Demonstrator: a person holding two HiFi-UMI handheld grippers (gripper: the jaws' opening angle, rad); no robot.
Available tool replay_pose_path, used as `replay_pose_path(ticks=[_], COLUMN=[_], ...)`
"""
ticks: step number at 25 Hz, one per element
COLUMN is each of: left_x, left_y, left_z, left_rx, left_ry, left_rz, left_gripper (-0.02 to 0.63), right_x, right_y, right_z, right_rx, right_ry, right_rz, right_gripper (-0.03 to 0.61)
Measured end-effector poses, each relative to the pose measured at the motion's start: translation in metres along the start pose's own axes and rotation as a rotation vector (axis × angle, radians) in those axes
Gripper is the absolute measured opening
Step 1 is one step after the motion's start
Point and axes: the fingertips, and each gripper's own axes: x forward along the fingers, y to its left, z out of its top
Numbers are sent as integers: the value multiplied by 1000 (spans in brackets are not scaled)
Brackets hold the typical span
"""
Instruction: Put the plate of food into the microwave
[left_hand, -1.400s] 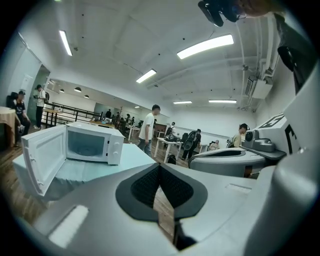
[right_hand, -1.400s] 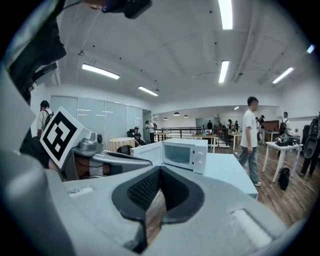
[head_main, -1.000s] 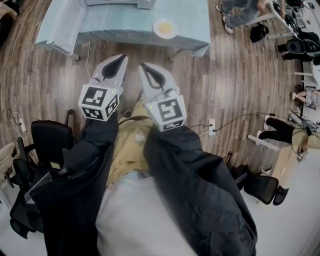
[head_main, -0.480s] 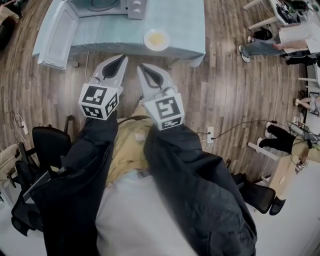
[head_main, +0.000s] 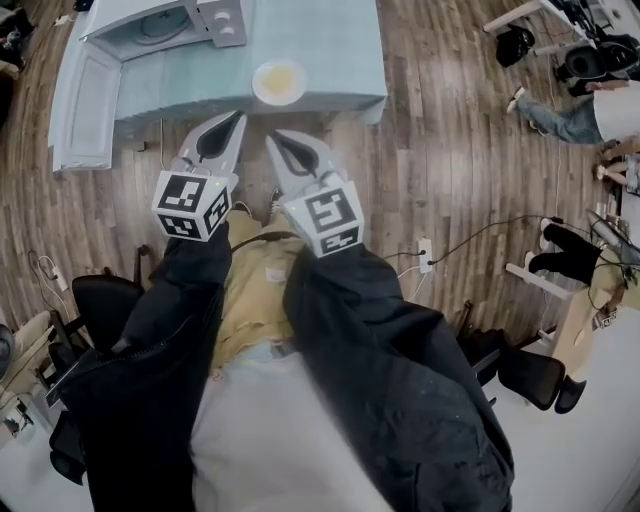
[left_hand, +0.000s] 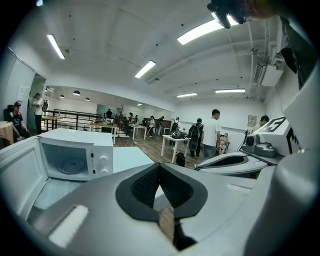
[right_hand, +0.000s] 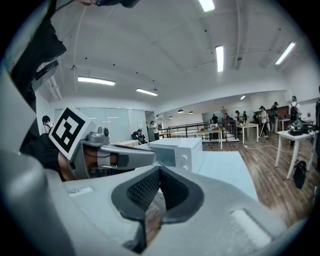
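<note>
I have both claws up in front of me, side by side and short of the table (head_main: 335, 50). The left gripper (head_main: 239, 115) has its jaws pressed together with nothing between them. The right gripper (head_main: 271, 134) is the same, closed and empty; its own camera shows the ribbed pads meeting at the tip.

The plate of food (head_main: 279, 82) sits on the pale blue table near the front edge, just beyond the tips of both claws and touching neither. The food looks like a yellowish patch, but from up here I cannot say what it is.

The microwave (head_main: 165, 25) stands on the same table, to the left of the plate and further back. Its door (head_main: 84, 103) is swung wide open to the left, past the table's end. In the left gripper view the glass turntable (left_hand: 71, 165) shows inside the empty cavity.

Wooden floor (head_main: 450, 150) lies all around the table, and people stand at other tables in the background.
</note>
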Motion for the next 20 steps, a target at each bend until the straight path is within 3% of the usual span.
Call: replay_pose_path(ticks=[12, 20], left_x=[29, 46], left_y=[6, 37], left_z=[-8, 1], left_rx=[-30, -49], left_ry=[24, 31], left_rz=[-39, -48], left_gripper=[-2, -2], right_x=[13, 45], right_y=[-10, -22], right_z=[-15, -5], right_rx=[24, 18], right_ry=[52, 82], right_rz=[15, 7], right_gripper=[0, 0])
